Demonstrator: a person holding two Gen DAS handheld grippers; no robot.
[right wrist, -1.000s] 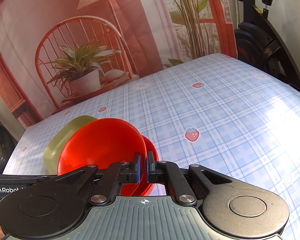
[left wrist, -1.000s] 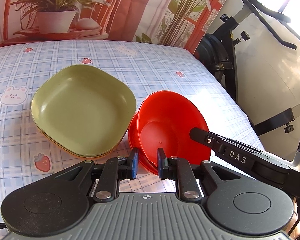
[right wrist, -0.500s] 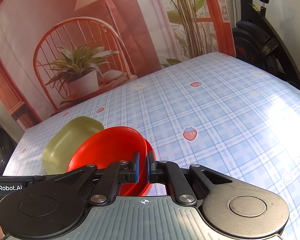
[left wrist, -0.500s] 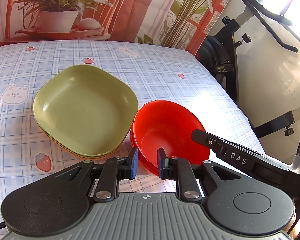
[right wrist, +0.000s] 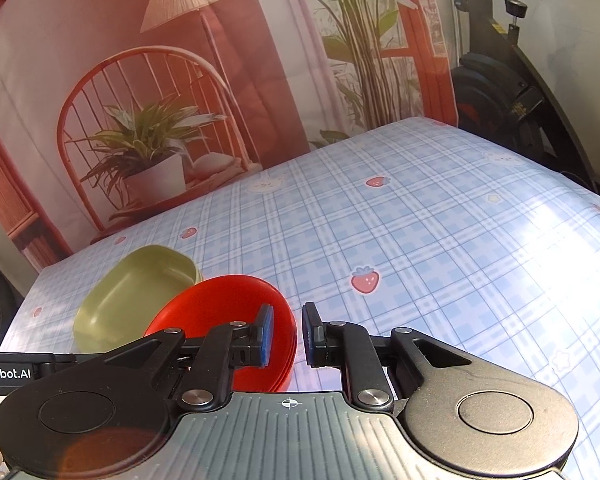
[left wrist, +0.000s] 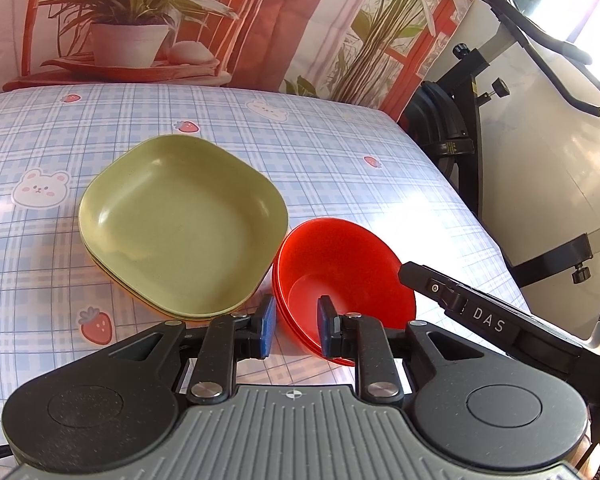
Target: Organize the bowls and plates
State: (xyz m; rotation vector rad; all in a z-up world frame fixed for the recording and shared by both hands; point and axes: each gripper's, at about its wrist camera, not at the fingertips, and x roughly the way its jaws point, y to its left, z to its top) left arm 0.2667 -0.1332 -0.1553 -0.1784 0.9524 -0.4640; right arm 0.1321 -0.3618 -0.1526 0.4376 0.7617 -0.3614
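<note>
while both sets of jaws are opening, the red bowls [left wrist: 342,276] now sit nested and level on the checked tablecloth [left wrist: 340,168]; a second ago the top bowl stood tilted on edge above the lower one.

in the left wrist view the left gripper [left wrist: 296,326] sits at 6 o'clock, its blue pads a narrow gap apart with the near rim of the bowls between them but not pressed. the right gripper [right wrist: 287,334] shows the same small gap, straddling the stack's rim at its own 6 o'clock without clamping it, so the bowl looks released.

just beyond, at 10 o'clock from the bowls and almost touching them, lies the stack of green plates [left wrist: 180,222].

bowls on bowls and plates on plates suggests the sorting is nearly finished; what remains is probably backing both grippers away without nudging the stacks.
</note>
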